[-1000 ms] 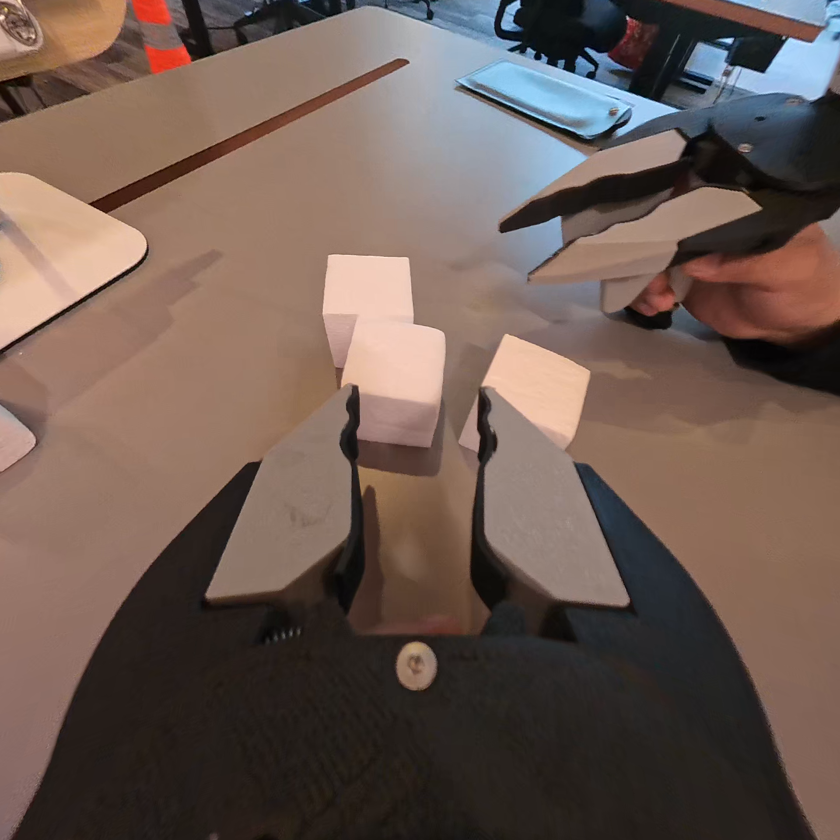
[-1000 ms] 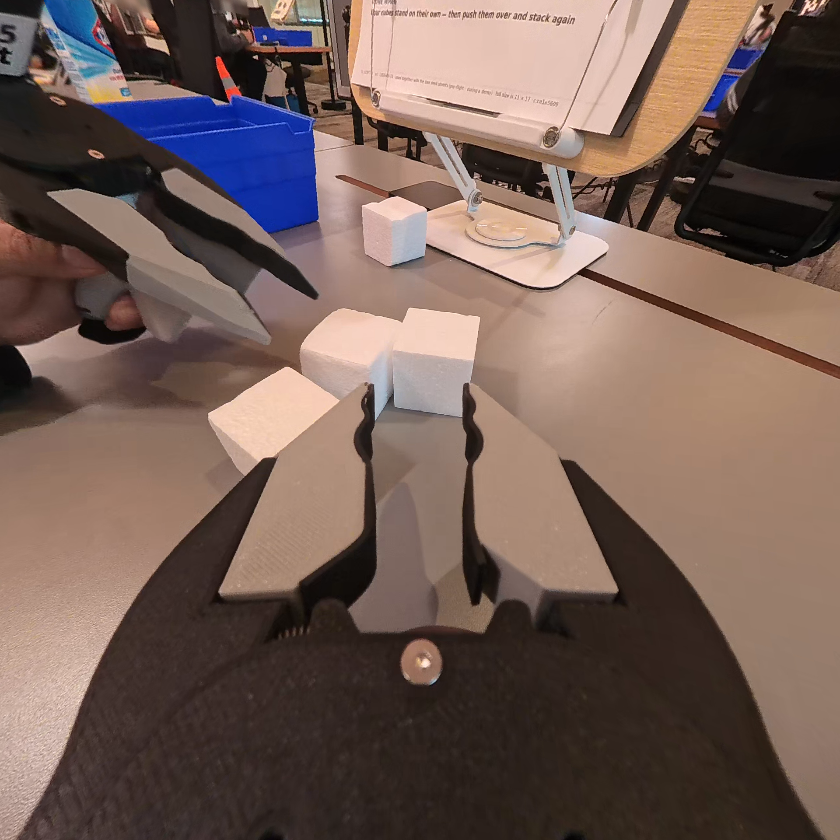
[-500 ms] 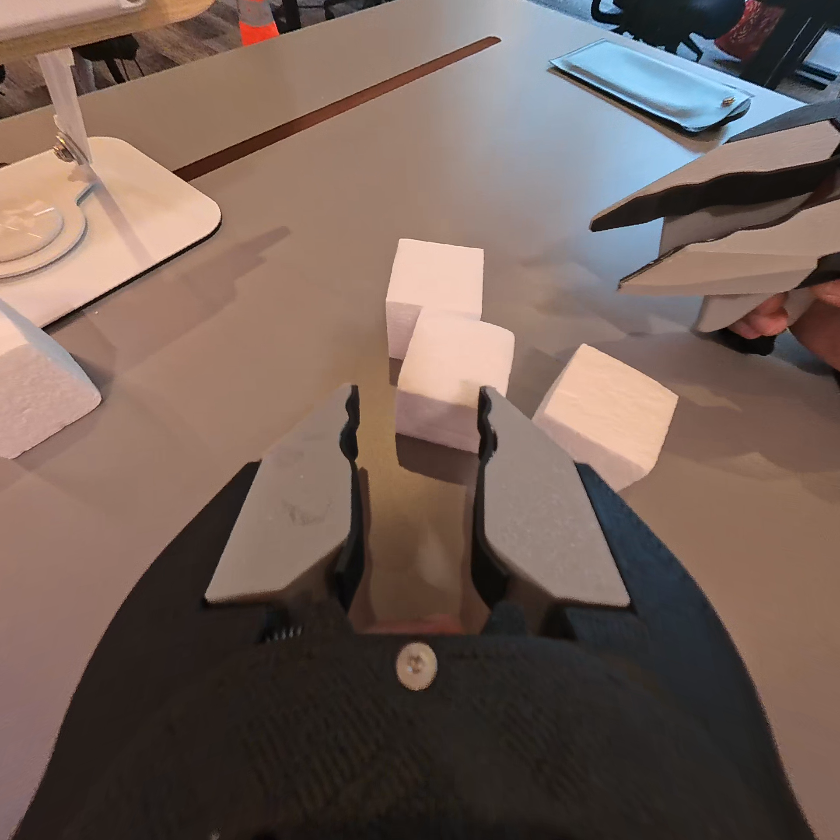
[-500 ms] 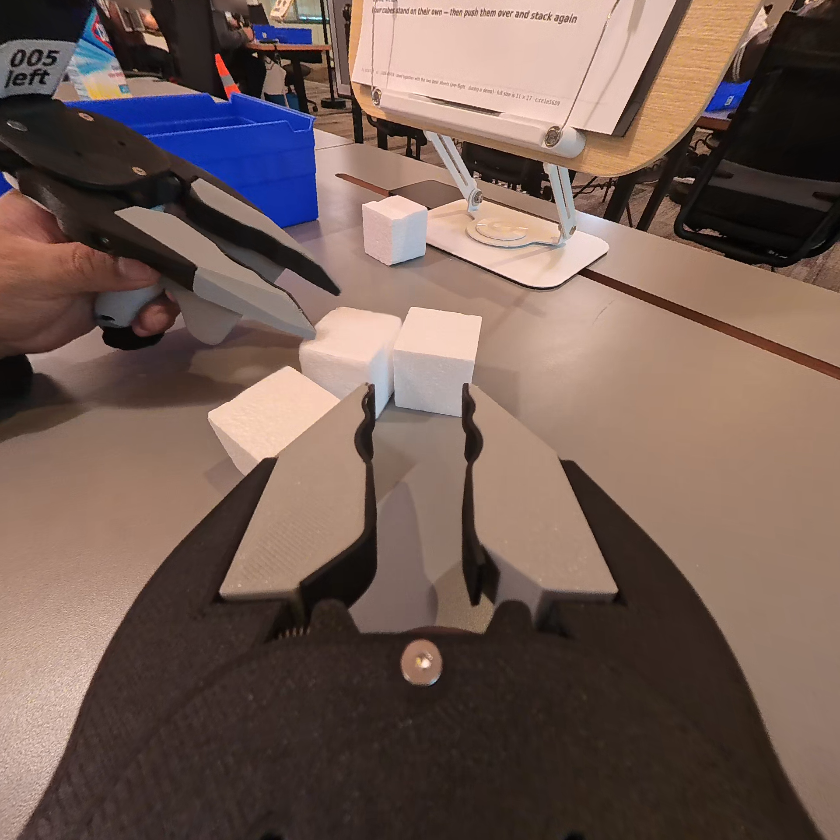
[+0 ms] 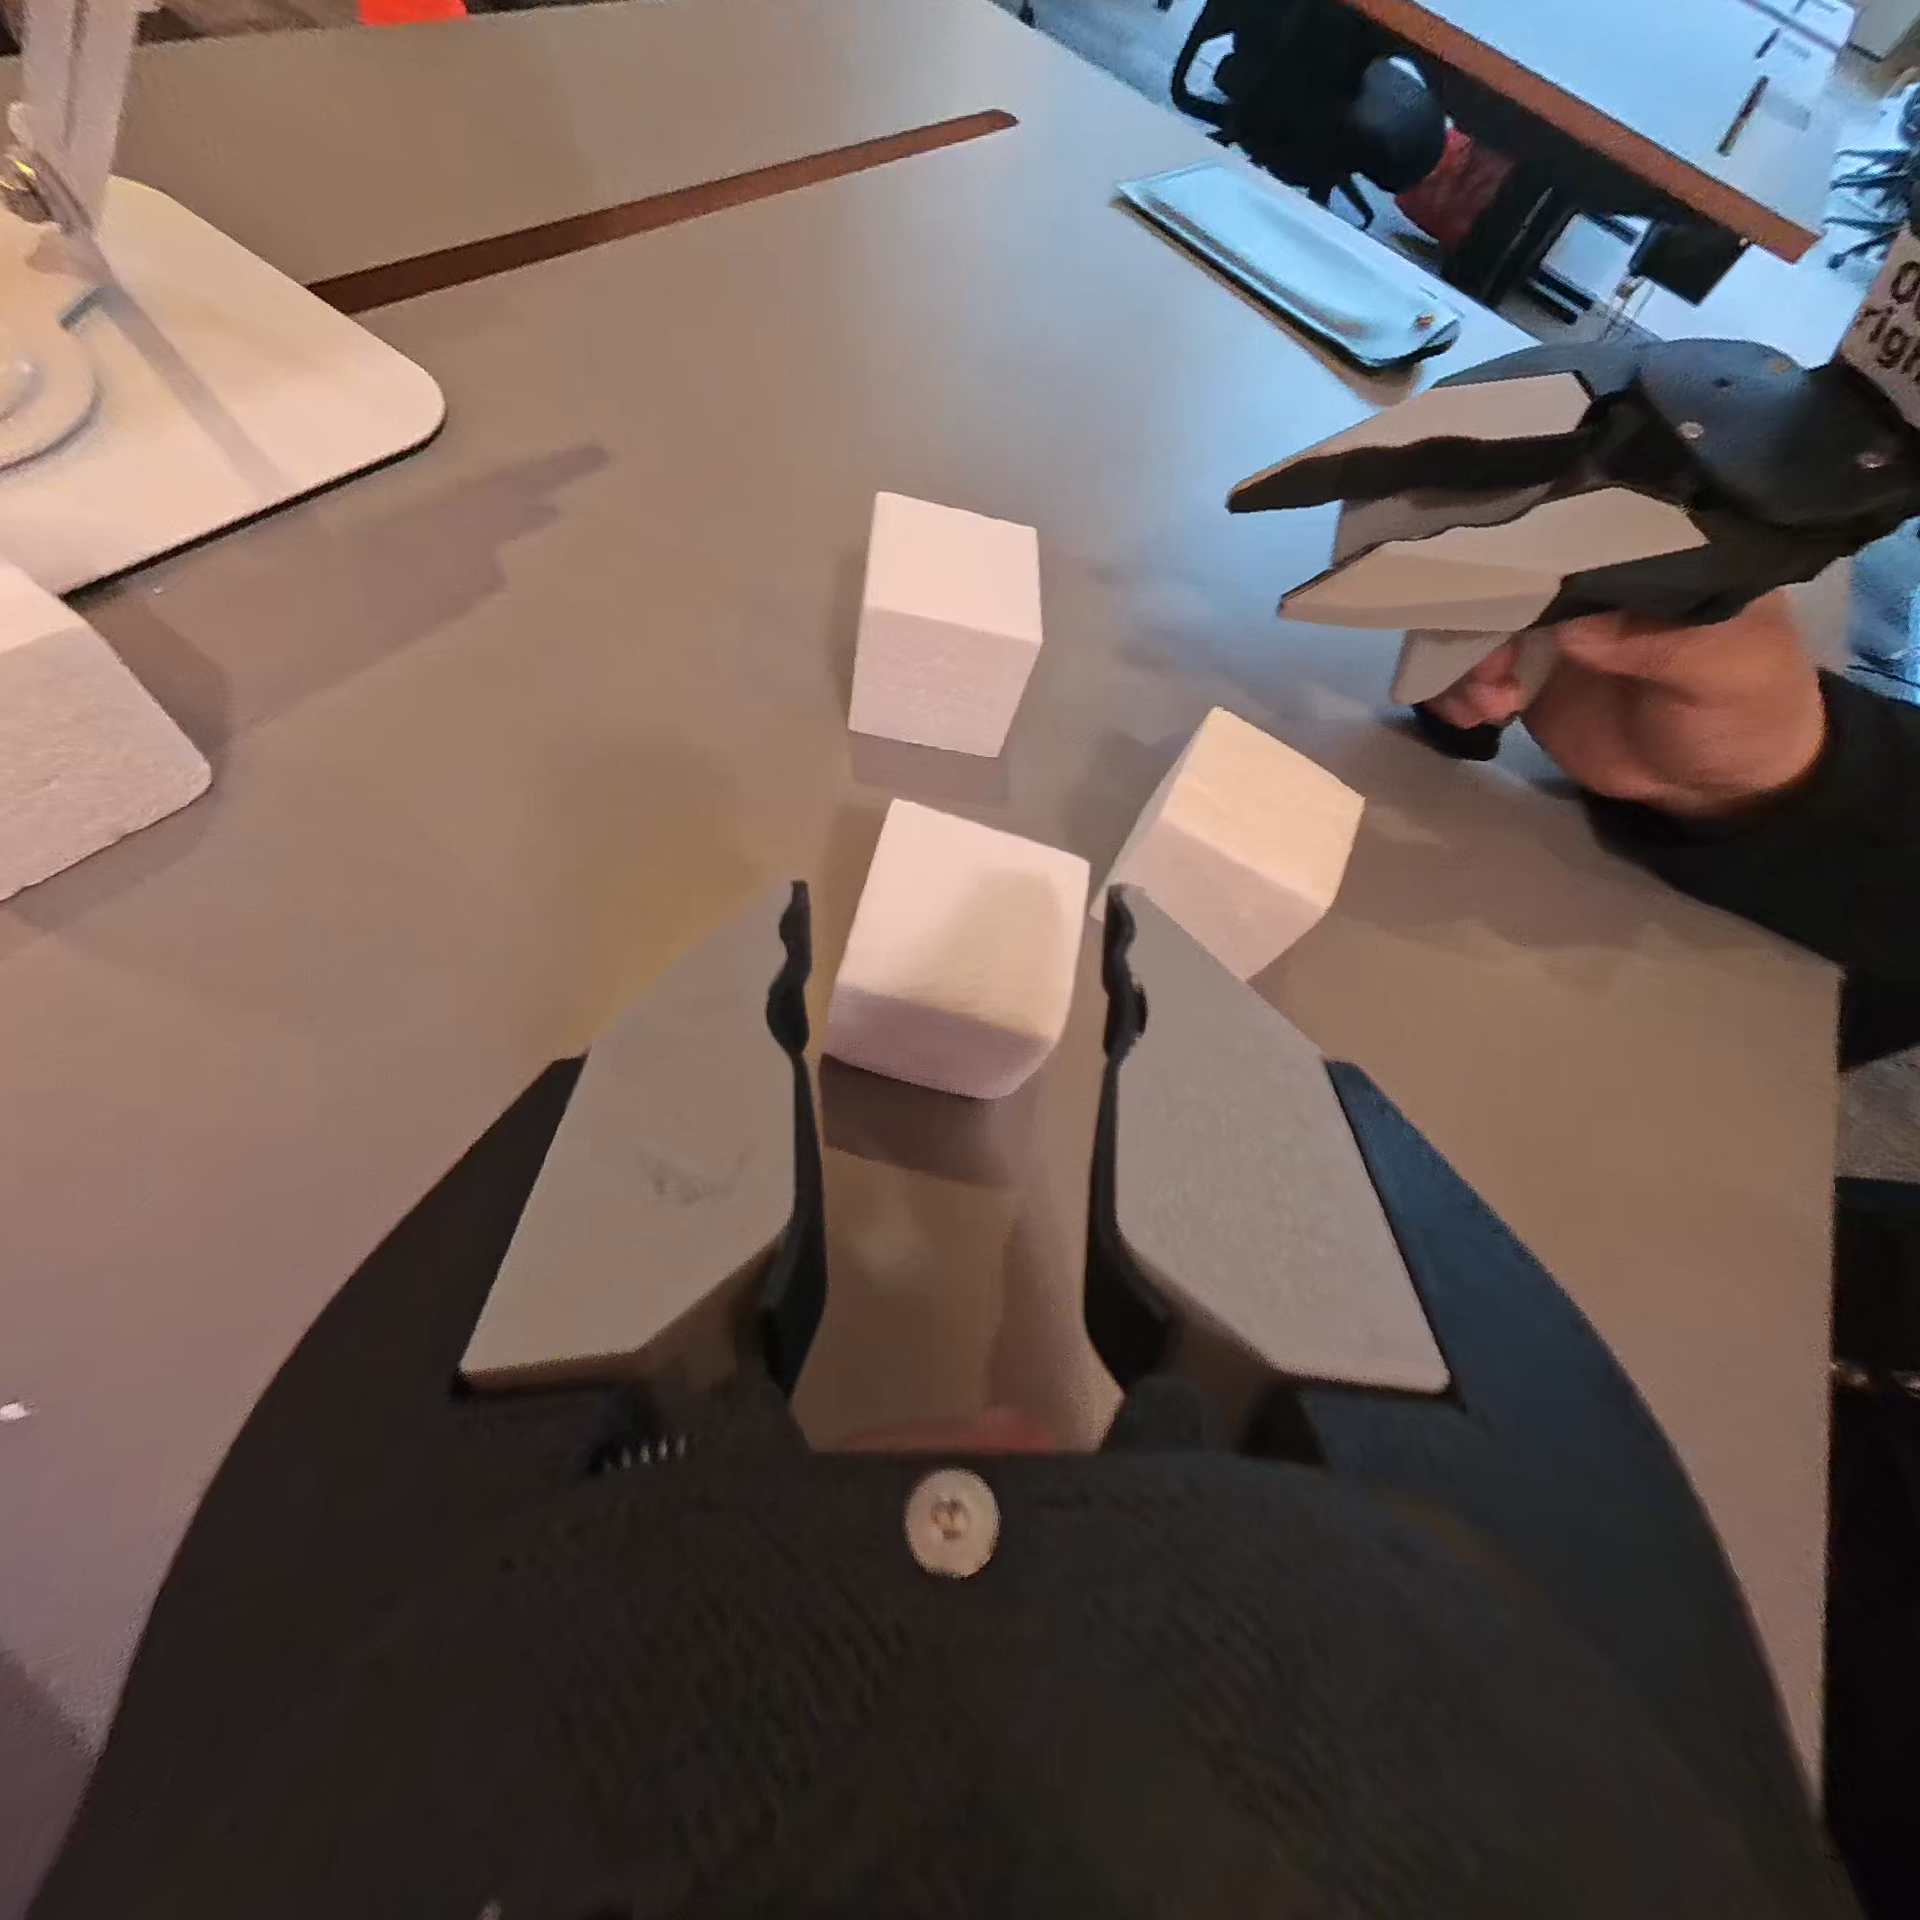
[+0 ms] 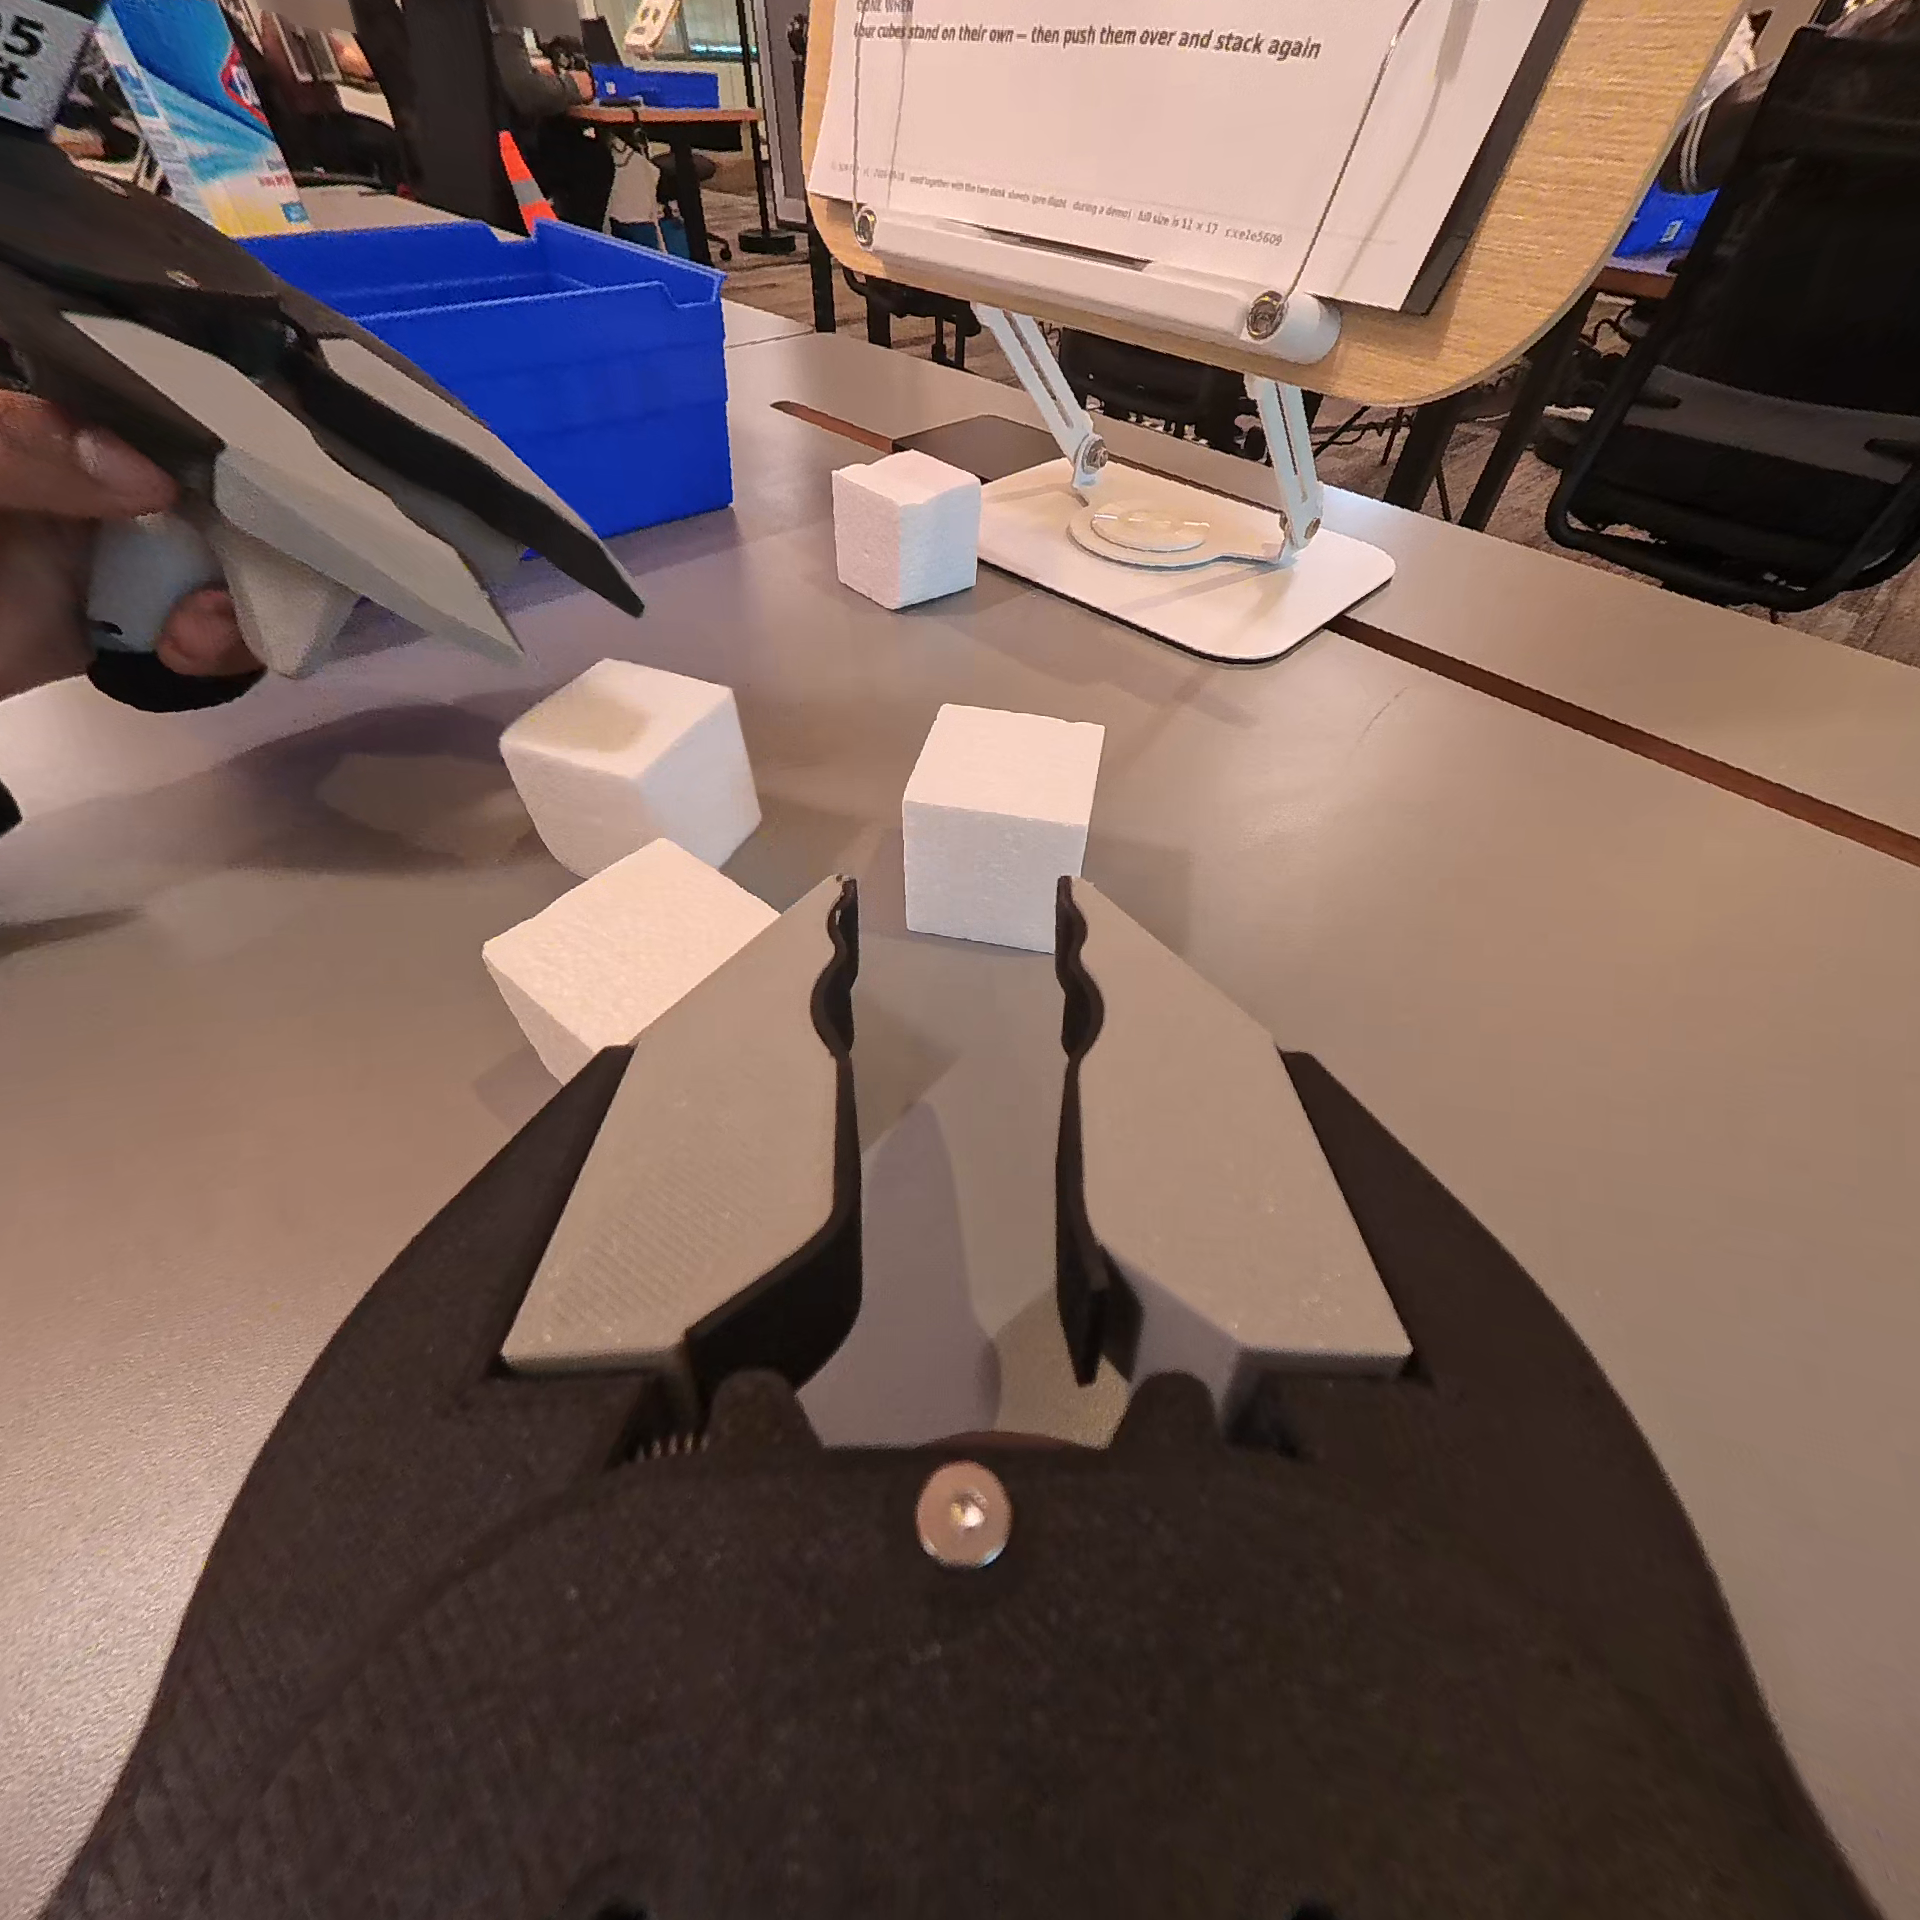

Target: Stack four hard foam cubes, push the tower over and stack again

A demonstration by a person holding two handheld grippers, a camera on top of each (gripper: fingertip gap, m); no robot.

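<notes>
The grey table (image 5: 644, 540) runs wide and flat in the left wrist view, with bare room to the left of the cubes; its right edge shows near the person's hand (image 5: 1673, 717), and a dark strip (image 5: 665, 208) crosses it far back.

Going left to right in that view: a white cube (image 5: 73, 727) sits at the far left edge, just beside the white base of a document stand (image 5: 260, 374). Near the middle, the nearest cube (image 5: 956, 945) lies on the table between the tips of the left tongs (image 5: 951, 909), whose jaws stand well apart, wider than the cube, gripping nothing. There is a gap on each side of the cube. Beyond it, a little farther off, stands the far cube (image 5: 945, 623), upright and apart from the others. To the right, the tilted cube (image 5: 1236, 831) sits just beside the right fingertip of the left tongs; whether they touch I cannot tell. Farther right, the right tongs (image 5: 1268, 551) hang above the table in the hand, jaws parted at the tips and empty.

In the right wrist view, blue bins (image 6: 540, 353) stand at the far left. The right tongs' own jaws are open and hold nothing, with the upright cube just beyond their tips and open table to the right.
</notes>
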